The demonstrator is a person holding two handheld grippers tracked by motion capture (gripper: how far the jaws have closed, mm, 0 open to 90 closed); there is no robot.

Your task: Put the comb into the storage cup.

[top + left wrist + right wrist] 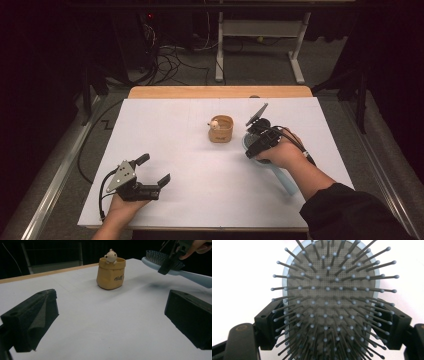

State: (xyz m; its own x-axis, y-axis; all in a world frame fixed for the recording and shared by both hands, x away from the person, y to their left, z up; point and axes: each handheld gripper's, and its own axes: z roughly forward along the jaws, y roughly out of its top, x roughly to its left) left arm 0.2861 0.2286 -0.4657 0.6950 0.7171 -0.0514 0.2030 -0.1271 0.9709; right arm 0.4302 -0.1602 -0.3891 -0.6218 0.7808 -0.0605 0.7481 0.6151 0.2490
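The right hand-held gripper (257, 145) is clamped on a hairbrush (329, 297), one black foam jaw on each side of the brush's round head; the brush has a light blue plastic rim, a grey dotted pad, and many thin dark pins with little round tips. Seen from the left hand-held gripper's camera, the brush (162, 261) is up off the bench (200, 150) with its pins facing up, and its smooth blue handle runs out toward 3 o'clock. In the high view the brush sits at about 3 o'clock from a small tan pot (221, 129); the pot is shaped like a crinkly paper bag, and a tiny pale animal peeks over its rim. The bench top is flat and white with a wooden edge at 12 o'clock. The left hand-held gripper (152, 170) rests at 7 o'clock, its chunky black jaws wide apart and holding nothing.
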